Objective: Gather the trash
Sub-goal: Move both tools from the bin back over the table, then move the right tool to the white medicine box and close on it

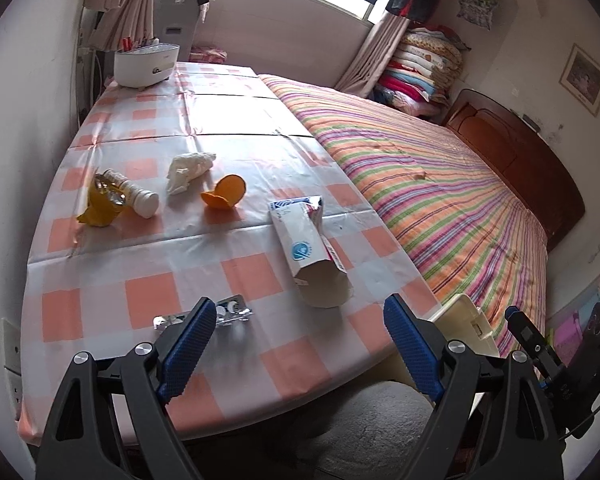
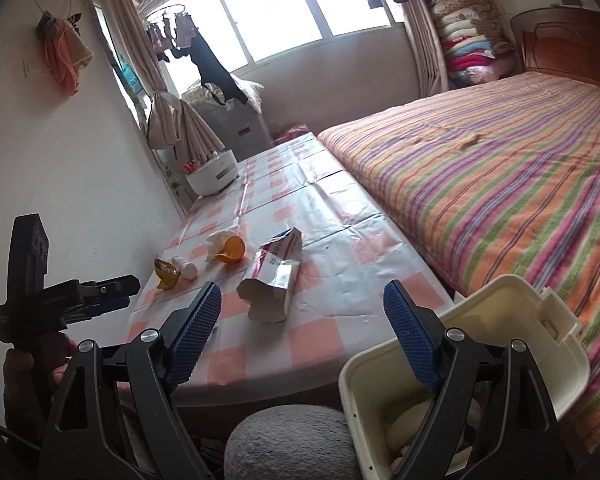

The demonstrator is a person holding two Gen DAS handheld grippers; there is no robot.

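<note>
1. The checked table (image 1: 152, 300) is serving as the landmark here; it is standing between a white wall and the striped bed (image 1: 440, 184).
2. At the left side of the table, a yellow wrapper (image 1: 100, 204) is lying, and a white bottle (image 1: 134, 194) is lying on its side, touching it.
3. Right of the bottle, a crumpled white tissue (image 1: 190, 172) is resting, and just beside it an orange peel (image 1: 225, 193) is sitting on the cloth.
4. Further right, near the bed side of the table, a torn paper carton (image 1: 308, 248) is lying with its open end toward the camera.
5. Near the front edge of the table, a silver blister pack (image 1: 230, 312) is lying, partly hidden behind one blue finger (image 1: 188, 344).
6. The left gripper (image 1: 296, 348) is hovering over the front edge of the table; its fingers are standing wide apart and nothing is between them.
7. The right gripper (image 2: 304, 340) is also hovering near the front edge of the table, with fingers spread apart and holding nothing.
8. Off the right front corner of the table, a cream bin (image 2: 500, 320) is standing beside the bed; some pale trash is lying inside it.
9. At the far end of the table, a white container (image 1: 146, 62) is standing.
</note>
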